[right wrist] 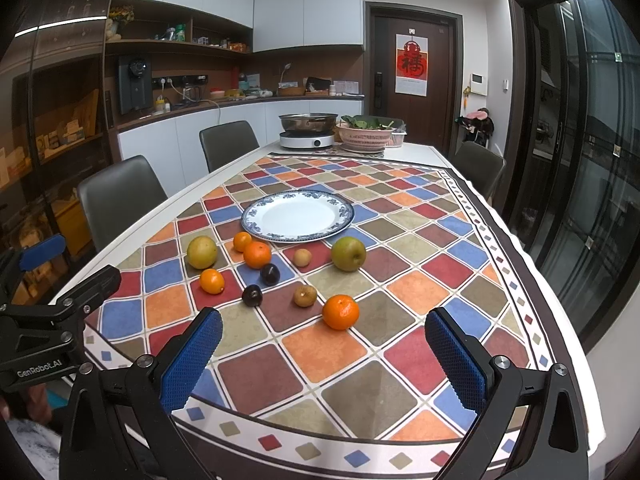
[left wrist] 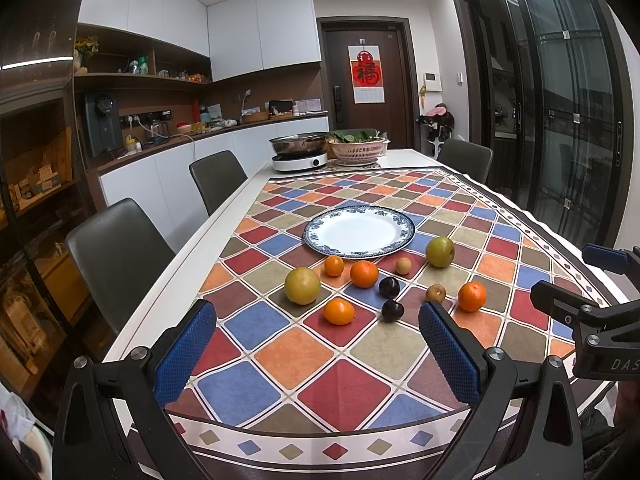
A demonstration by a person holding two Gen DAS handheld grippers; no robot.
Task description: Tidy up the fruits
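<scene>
plate [left wrist: 359,232] bare | fruits [left wrist: 364,274] on tablecloth [left wrist: 320,360] | left gripper [left wrist: 318,350] jaws apart

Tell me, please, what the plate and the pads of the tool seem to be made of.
The plate looks like glazed ceramic: glossy white, with a blue printed rim pattern. The pads of the right tool look like blue rubber or soft plastic, matte, with a dotted grip texture.

Plate [right wrist: 298,216]: glazed ceramic, glossy white, blue-patterned rim. Tablecloth [right wrist: 348,392]: matt, mottled checks, over smooth white bench [left wrist: 168,280]. Oranges [right wrist: 341,312]: dimpled, slightly shiny skin. Plums [right wrist: 252,295]: dark, smooth, faint gloss. Fingers [right wrist: 191,360]: blue pads, rough knurled texture; black matt plastic arms, metal bolts. Pot [right wrist: 308,122] at far bench edge: polished steel. Basket [right wrist: 365,138]: slotted pink plastic.
</scene>
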